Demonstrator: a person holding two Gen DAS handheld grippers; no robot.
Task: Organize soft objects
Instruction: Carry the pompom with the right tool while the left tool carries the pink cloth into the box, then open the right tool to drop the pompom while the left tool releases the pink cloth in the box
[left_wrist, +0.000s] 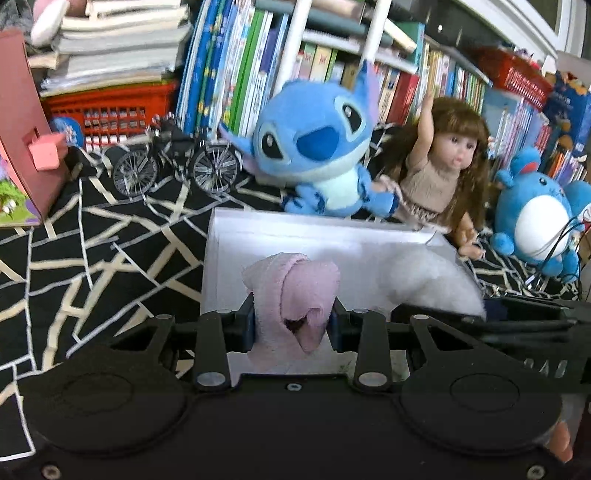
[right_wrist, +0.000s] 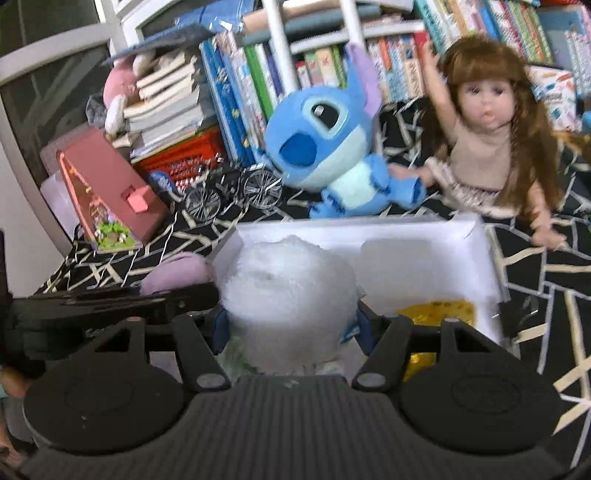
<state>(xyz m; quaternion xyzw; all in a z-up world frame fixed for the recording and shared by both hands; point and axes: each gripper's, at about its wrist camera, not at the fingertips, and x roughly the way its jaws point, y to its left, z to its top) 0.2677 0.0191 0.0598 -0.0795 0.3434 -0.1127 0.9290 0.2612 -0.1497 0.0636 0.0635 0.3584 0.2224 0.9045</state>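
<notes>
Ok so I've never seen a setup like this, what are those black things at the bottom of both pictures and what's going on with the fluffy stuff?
Those black parts are two hand-held grippers, one in each of a person's hands, each with a camera looking forward along its fingers. One picture is from the left gripper, the other from the right gripper.

The left one is shut on a rolled pink fleecy cloth. The right one is shut on a white fluffy ball of stuffing. Both hang over an open white cardboard box on a black cloth with pale crack lines; something yellow lies in the box.

Behind the box sit a blue plush alien toy, a brown-haired doll, a round blue plush mouse and a small metal toy bicycle, before shelves of books.
</notes>
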